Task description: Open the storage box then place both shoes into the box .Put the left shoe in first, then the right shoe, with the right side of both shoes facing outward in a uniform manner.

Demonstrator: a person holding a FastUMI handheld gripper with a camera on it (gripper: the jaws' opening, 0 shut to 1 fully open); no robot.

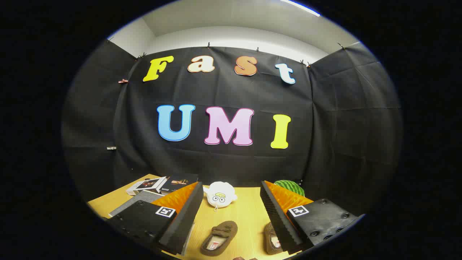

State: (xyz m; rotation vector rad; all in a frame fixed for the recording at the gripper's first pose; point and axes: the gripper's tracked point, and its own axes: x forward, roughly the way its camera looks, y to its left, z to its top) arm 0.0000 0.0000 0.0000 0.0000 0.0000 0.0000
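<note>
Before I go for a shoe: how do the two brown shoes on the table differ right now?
The nearer-centre shoe lies fully in view between the open tongs, on bare table. The other shoe is partly hidden behind one finger, only its heel end showing. The first sits angled; the second's pose cannot be told. Both are brown, opening upward, with a label inside.

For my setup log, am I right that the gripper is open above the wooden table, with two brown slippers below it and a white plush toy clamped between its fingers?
Not quite: in the gripper view the white plush toy lies free on the wooden table, beyond the open gripper, not clamped. The two brown slippers are as you say.
</note>
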